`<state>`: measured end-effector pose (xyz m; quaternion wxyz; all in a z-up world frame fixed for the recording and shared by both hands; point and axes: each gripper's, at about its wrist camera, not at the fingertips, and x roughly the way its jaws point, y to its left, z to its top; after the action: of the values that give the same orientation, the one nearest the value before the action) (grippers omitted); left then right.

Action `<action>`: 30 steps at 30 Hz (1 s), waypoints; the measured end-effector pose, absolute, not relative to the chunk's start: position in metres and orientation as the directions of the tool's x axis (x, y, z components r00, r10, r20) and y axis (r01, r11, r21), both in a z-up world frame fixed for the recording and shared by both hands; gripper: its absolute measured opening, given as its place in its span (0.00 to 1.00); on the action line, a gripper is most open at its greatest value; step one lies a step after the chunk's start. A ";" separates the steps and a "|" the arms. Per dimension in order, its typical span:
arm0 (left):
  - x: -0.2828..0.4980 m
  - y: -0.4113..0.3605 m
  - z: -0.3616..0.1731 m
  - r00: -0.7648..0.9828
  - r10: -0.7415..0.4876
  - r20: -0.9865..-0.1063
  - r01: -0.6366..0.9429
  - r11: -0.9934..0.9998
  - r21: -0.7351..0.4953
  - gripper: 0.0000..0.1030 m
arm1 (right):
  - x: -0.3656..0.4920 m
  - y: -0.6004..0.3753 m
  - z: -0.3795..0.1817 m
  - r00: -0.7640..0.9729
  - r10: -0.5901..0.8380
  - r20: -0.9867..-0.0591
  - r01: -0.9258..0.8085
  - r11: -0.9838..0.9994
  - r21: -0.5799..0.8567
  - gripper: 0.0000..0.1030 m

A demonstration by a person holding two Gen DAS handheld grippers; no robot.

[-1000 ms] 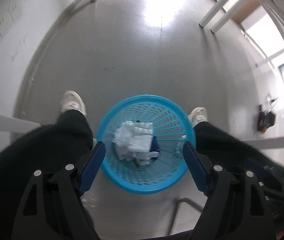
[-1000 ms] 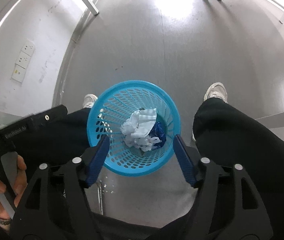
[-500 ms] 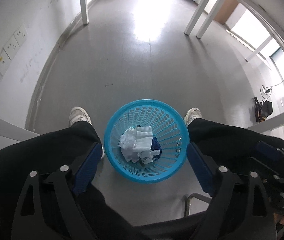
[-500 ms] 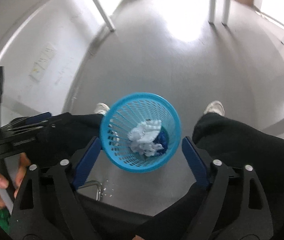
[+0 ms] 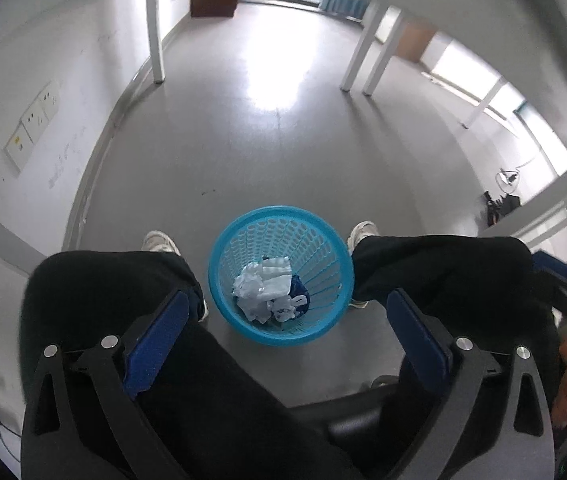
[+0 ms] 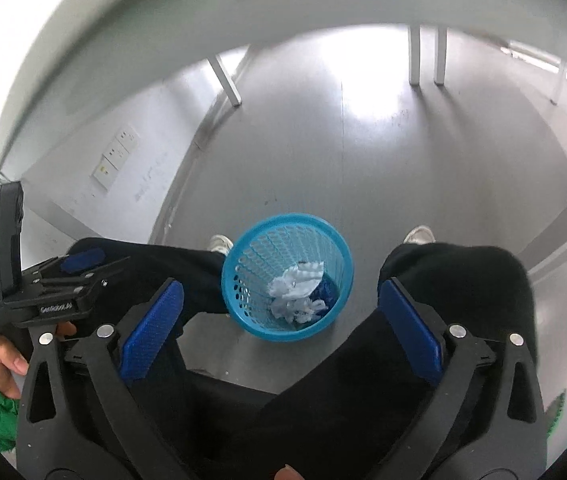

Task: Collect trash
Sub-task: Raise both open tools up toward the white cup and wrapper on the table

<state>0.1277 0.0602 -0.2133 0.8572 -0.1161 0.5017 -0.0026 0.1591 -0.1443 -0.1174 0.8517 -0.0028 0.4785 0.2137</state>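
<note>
A blue plastic mesh bin (image 5: 281,276) stands on the grey floor between the person's feet; it also shows in the right wrist view (image 6: 287,276). Inside lie crumpled white paper (image 5: 263,288) and a dark blue scrap (image 5: 298,286); the white paper shows in the right wrist view too (image 6: 293,286). My left gripper (image 5: 283,316) is open and empty, held well above the bin. My right gripper (image 6: 281,304) is open and empty, also high above the bin. The left gripper's body (image 6: 39,292) shows at the left of the right wrist view.
The person's black-trousered legs (image 5: 123,320) flank the bin, with white shoes (image 5: 159,242) on the floor. White table legs (image 5: 155,28) stand further back. A white tabletop edge (image 6: 243,8) arcs across the top. Wall sockets (image 5: 33,124) are on the left wall.
Both grippers have risen away from the bin, which now looks smaller and further below. The table edge has come into view at the top. Both grippers stay open and empty.
</note>
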 end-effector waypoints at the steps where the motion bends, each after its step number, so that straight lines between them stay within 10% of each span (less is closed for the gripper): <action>1: 0.120 0.058 -0.205 0.513 -0.126 -0.849 -0.095 0.975 -0.202 0.94 | 0.154 -0.145 -0.111 0.462 0.363 -0.809 -0.375 0.907 0.193 0.92; 30: 0.123 0.074 -0.009 0.832 -0.162 -0.531 0.134 0.987 -0.091 0.94 | 0.165 -0.153 0.075 0.738 0.393 -0.549 -0.462 0.887 0.013 0.92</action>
<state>0.1226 0.0743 -0.0089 0.9568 -0.0251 0.2793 -0.0771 0.1648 -0.1530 0.0746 0.9301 -0.0620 0.2798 0.2297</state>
